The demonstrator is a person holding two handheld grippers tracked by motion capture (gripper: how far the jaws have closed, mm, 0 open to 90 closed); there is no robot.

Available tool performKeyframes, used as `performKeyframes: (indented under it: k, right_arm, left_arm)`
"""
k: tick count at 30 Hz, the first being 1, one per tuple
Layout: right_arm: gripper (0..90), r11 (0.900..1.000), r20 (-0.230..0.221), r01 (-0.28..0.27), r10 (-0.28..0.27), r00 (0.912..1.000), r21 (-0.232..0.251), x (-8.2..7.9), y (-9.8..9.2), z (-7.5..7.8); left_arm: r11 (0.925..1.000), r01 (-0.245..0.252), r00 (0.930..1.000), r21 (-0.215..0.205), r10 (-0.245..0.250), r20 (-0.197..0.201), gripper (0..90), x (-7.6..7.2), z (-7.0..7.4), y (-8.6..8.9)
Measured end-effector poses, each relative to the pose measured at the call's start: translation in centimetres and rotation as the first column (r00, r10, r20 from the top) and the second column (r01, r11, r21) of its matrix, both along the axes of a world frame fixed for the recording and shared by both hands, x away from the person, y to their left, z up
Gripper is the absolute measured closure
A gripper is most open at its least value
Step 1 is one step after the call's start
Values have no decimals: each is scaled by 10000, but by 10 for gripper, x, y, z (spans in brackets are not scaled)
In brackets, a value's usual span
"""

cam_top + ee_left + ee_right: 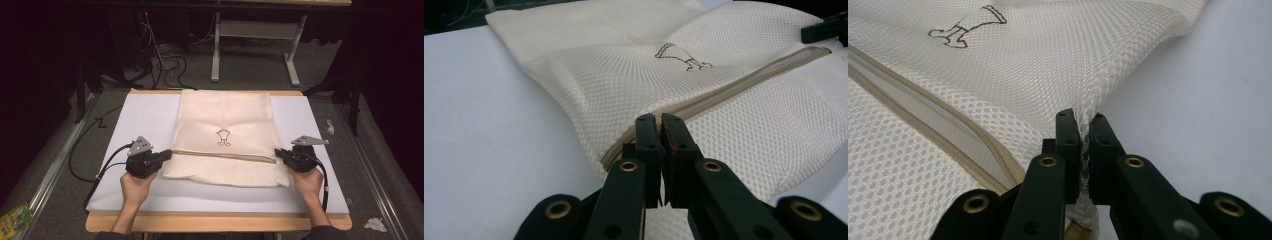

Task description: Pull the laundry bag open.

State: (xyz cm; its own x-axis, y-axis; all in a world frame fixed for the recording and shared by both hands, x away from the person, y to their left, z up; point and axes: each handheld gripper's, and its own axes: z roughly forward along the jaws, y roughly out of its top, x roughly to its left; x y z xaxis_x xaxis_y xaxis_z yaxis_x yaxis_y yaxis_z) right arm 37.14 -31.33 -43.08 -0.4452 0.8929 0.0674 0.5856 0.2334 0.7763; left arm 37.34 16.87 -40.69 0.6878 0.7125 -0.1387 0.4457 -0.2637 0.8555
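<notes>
Mesh laundry bag [226, 137], cream-coloured, lies flat in the middle of the white board [135, 120] on the table, its zipper [225, 155] running across it from one side to the other. We hold it at both ends of that zipper line. Our left gripper [167, 156] is clamped on the bag's left edge, and in the left gripper view its jaws stand pressed together right where the zipper tape [704, 102] meets the edge. Our right gripper [278, 152] is clenched on the right edge; the right gripper view shows a pinch of mesh [1084, 131] bunched between the jaws.

We judge the bag to be very light, soft and floppy, with no stiffness of its own, so it will sag and fold wherever it is not held. The open weave gives the pads some bite, but a thin pinch could slip or stretch. The hemmed edges beside the zipper look like the firmest places to hold.

No brand or writing can be read. A small brown outline emblem [223, 137] is stitched at the centre, with no letters we can make out.
</notes>
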Motion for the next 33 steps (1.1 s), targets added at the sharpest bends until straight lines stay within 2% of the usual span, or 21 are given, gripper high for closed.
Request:
performKeyframes:
  k: [17,33]
  right_arm:
    - [873,10000,54,30,-29,10000,-69,0,-1,3]
    - [877,9998,5,152,-152,9999,-98,1,-5,5]
  left_arm:
    - [9999,-93,9999,-117,93,-42,872,0,0,6]
    - [9996,-271,9996,21,271,-23,871,0,1,12]
